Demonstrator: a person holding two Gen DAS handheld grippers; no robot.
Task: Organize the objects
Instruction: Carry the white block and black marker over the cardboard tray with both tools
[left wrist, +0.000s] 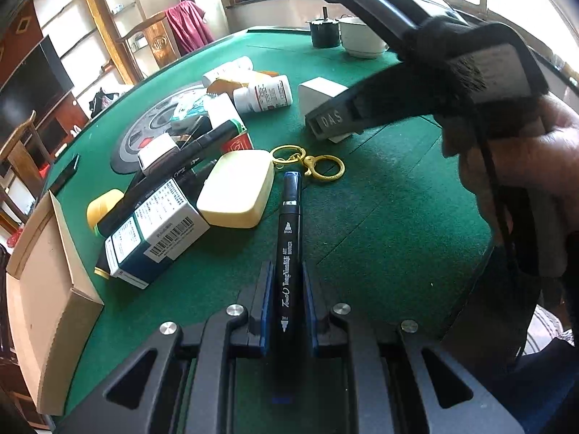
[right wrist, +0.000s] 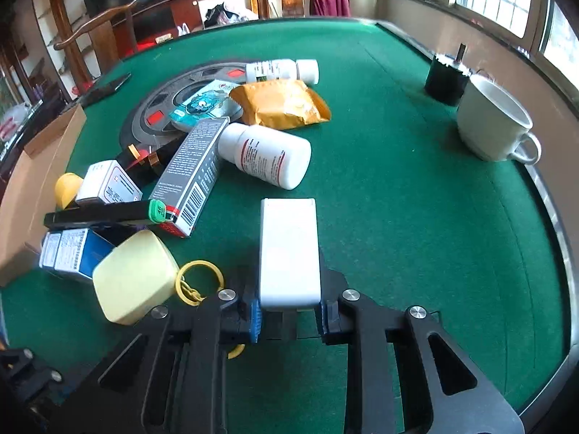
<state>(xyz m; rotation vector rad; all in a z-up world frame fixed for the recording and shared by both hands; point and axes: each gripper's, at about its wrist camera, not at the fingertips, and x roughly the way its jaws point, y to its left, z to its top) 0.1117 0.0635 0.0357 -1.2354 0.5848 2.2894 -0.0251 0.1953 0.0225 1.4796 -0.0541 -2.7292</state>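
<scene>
Counted across both views, the green worktop [right wrist: 398, 181] carries:

- Two white pill bottles, one [right wrist: 266, 155] near the middle and one [right wrist: 282, 70] toward 12 o'clock.
- Two black markers, one [left wrist: 288, 246] at 6 o'clock and one [right wrist: 105, 213] at 9 o'clock.
- One white rectangular block [right wrist: 289, 253].
- One pale yellow case [right wrist: 134, 275].
- One gold key ring clip [left wrist: 311, 166].
- One orange packet [right wrist: 282, 103].
- One white cup [right wrist: 495, 123] at 3 o'clock.
- One dark canister [right wrist: 447, 79] beside the cup.
- One open cardboard box [left wrist: 47, 289] at 9 o'clock.
</scene>
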